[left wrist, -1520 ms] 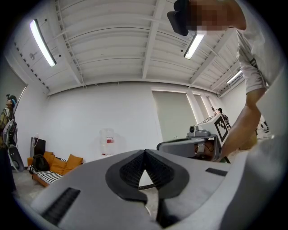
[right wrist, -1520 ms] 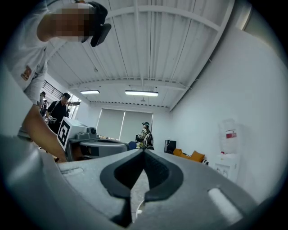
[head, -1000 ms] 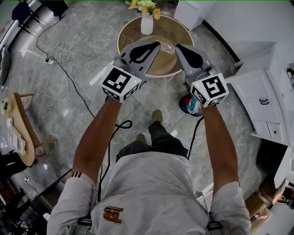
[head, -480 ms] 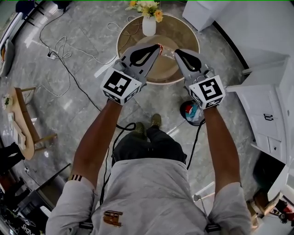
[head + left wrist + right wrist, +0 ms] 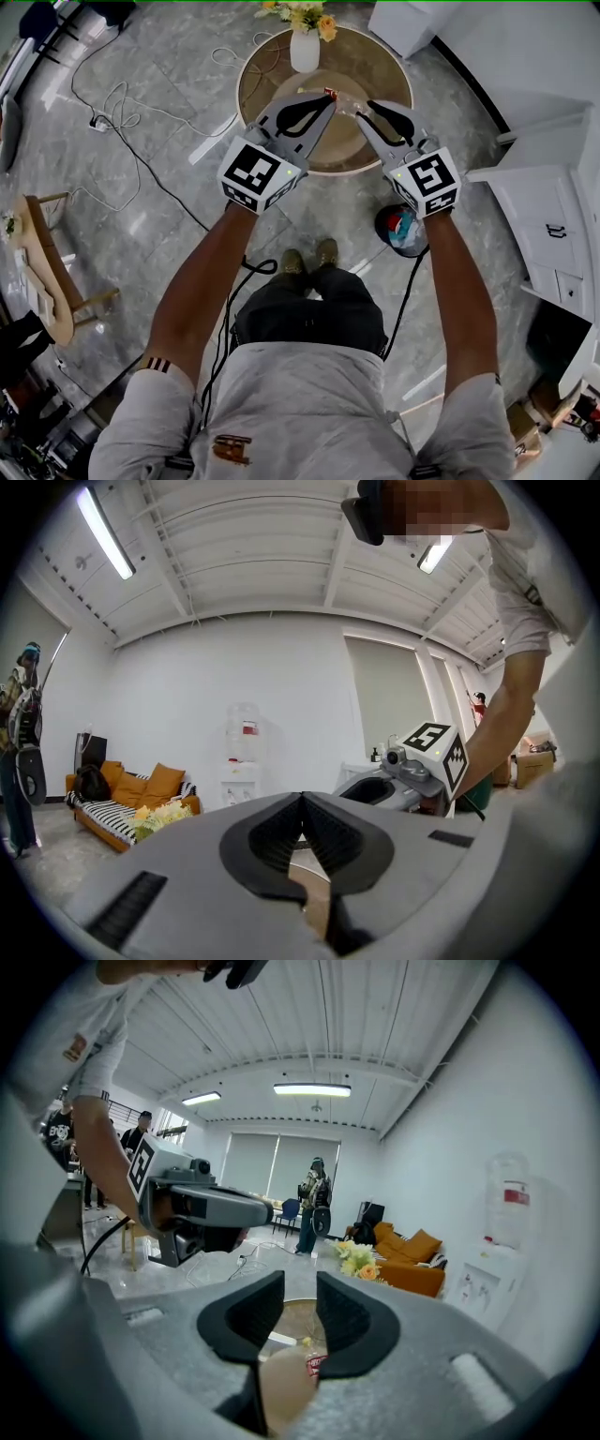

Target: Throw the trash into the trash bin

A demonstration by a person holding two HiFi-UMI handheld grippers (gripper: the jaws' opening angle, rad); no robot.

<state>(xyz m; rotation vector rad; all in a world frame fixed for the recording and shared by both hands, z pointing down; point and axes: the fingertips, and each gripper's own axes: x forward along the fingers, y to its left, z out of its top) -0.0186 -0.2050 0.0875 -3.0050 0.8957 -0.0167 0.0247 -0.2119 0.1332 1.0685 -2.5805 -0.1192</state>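
A clear piece of trash with a red label [image 5: 343, 98] lies on the round wooden table [image 5: 272, 75], just ahead of both gripper tips. In the right gripper view the red label [image 5: 316, 1364] shows through the gap between the jaws. My left gripper [image 5: 327, 97] is shut, tips together, with nothing between them [image 5: 301, 803]. My right gripper [image 5: 368, 108] hangs to the right of the trash; its jaws are opening, and nothing is pressed between them [image 5: 300, 1302]. The trash bin [image 5: 405, 231], holding colourful rubbish, stands on the floor under my right forearm.
A white vase of yellow flowers [image 5: 304, 42] stands at the table's far edge. Cables [image 5: 122, 112] trail over the grey floor at left. White cabinets [image 5: 553, 216] line the right side. A small wooden side table [image 5: 42, 281] sits at far left. A person [image 5: 316, 1206] stands in the room beyond.
Both grippers have sunk toward the table and reached farther over it. The right gripper's jaws, shut before, now stand a little apart.
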